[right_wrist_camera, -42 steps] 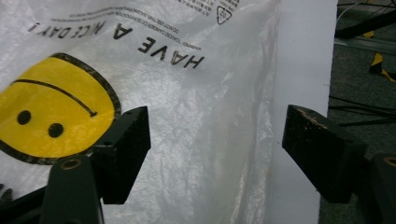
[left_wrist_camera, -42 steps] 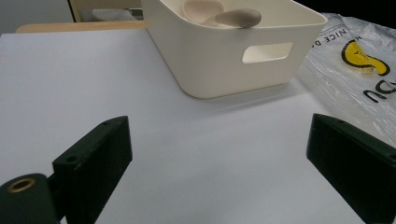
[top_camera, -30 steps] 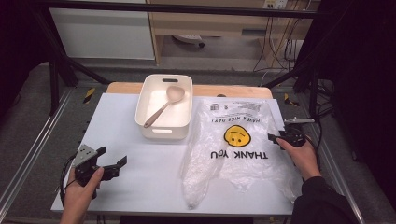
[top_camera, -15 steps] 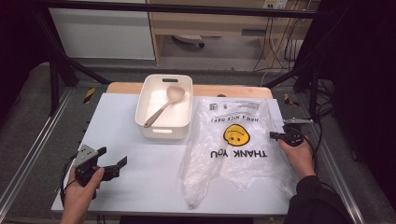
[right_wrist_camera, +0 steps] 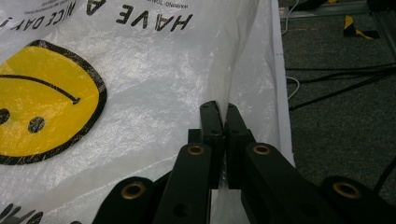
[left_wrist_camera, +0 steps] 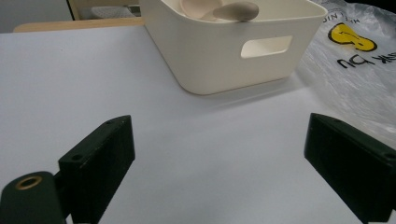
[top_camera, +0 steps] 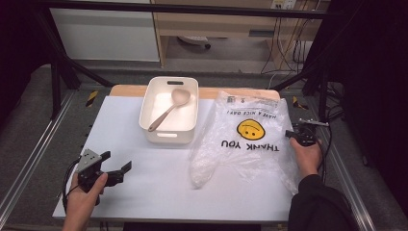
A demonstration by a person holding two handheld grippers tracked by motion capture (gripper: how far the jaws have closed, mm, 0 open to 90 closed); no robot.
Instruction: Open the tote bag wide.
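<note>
A clear plastic bag (top_camera: 248, 137) printed with a yellow smiley and "THANK YOU" lies on the right half of the white table (top_camera: 154, 178). My right gripper (top_camera: 294, 135) is shut on the bag's right edge (right_wrist_camera: 240, 84), with a fold of film pinched between its jaws and lifted. My left gripper (top_camera: 115, 166) stands open near the table's front left corner, nothing between its jaws (left_wrist_camera: 219, 158). A cream bin (top_camera: 169, 130) at the back centre holds a beige spoon (top_camera: 169, 108); in the left gripper view the bin (left_wrist_camera: 233, 51) stands ahead with the spoon (left_wrist_camera: 224, 8) inside.
A wooden strip (top_camera: 125, 90) runs along the table's far edge. Metal frame rails (top_camera: 33, 149) flank the table on both sides. Cables (right_wrist_camera: 336, 79) lie on the dark floor past the table's right edge.
My right gripper has drawn slightly to the right with the bag's edge in it. The left gripper has stayed put.
</note>
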